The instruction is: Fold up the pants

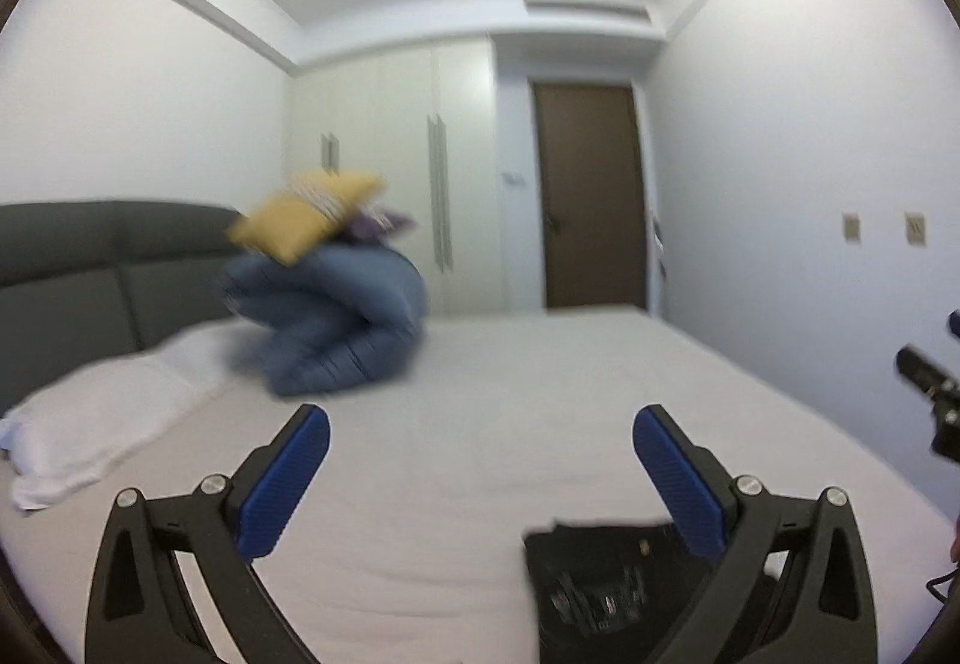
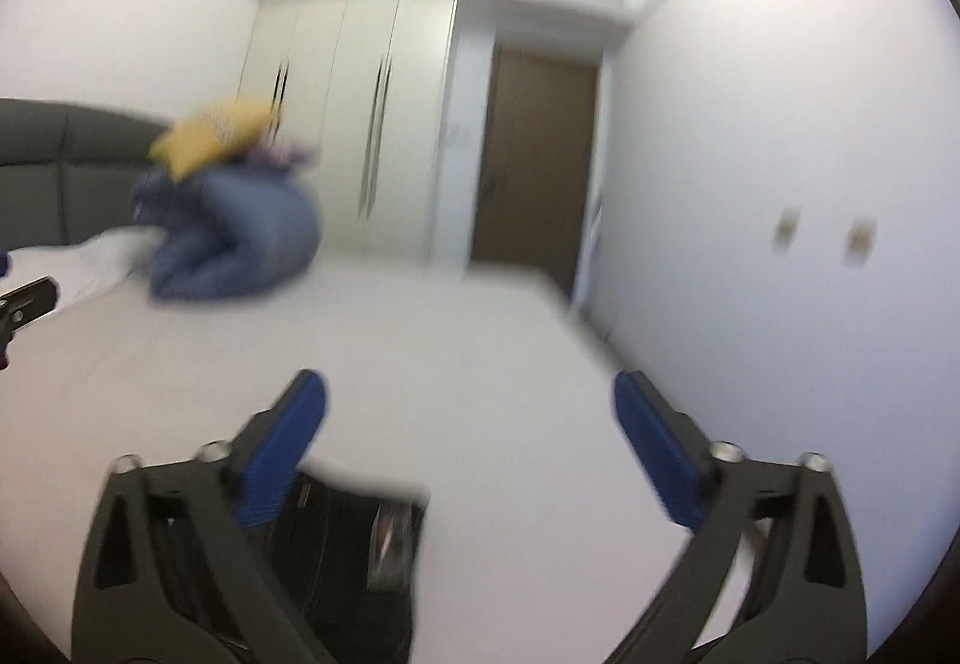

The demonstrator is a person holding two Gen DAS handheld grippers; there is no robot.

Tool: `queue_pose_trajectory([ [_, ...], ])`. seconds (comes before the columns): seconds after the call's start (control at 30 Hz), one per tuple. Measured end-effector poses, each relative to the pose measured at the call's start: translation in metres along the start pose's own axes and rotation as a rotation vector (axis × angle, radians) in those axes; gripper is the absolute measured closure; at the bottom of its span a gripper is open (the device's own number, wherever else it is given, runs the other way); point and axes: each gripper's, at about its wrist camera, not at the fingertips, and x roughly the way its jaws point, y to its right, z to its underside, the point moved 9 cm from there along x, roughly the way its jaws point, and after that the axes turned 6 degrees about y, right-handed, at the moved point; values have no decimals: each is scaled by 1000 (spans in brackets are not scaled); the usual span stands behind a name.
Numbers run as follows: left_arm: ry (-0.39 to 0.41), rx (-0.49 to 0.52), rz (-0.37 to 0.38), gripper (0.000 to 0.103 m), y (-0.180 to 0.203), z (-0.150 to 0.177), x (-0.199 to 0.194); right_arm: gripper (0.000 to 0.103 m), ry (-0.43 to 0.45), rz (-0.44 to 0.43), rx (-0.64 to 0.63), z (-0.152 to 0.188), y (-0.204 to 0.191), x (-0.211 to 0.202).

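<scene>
Dark black pants [image 1: 600,580] lie on the white bed sheet [image 1: 480,376] at the near edge, under my left gripper's right finger. They also show in the right wrist view [image 2: 354,556], blurred, below the left finger. My left gripper [image 1: 480,442] is open and empty, raised above the bed. My right gripper [image 2: 468,412] is open and empty, also held above the bed. Each gripper's edge shows in the other's view, the right one [image 1: 927,394] and the left one [image 2: 24,304].
A rolled blue duvet [image 1: 336,322] with a yellow pillow [image 1: 300,217] on top sits by the grey headboard [image 1: 90,256]. A white pillow [image 1: 102,412] lies at the left. A wardrobe [image 1: 408,172], a brown door [image 1: 591,196] and a wall [image 1: 810,184] stand beyond.
</scene>
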Motion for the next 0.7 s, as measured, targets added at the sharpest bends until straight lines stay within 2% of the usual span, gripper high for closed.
queue_pose_trajectory([
  [0.07, -19, 46, -65, 0, -4, -20, -24, 0, 59, -19, 33, -32, 2, -14],
  [0.13, -56, 97, -85, 0, -1, -32, -37, 0, 86, -23, 61, -62, 5, -25],
  [0.2, -98, 96, -57, 0, -2, -45, -44, 0, 56, -34, 77, -86, 3, -29],
  [0.27, -169, 75, -71, 0, -6, -57, -46, 0, -24, -40, 78, -101, -4, -25],
  [0.33, -217, 32, -90, 0, -13, -69, -51, 0, -67, -52, 67, -114, -9, -28],
  [0.4, -269, -16, -128, 0, -20, -74, -59, 0, -94, -26, 64, -126, -14, -33],
  [0.5, -344, -65, -181, 0, -35, -73, -60, 0, -164, 1, 115, -128, -16, -40],
  [0.7, -414, -60, -151, 0, -29, -55, -54, 0, -299, -16, 191, -106, -32, -45],
])
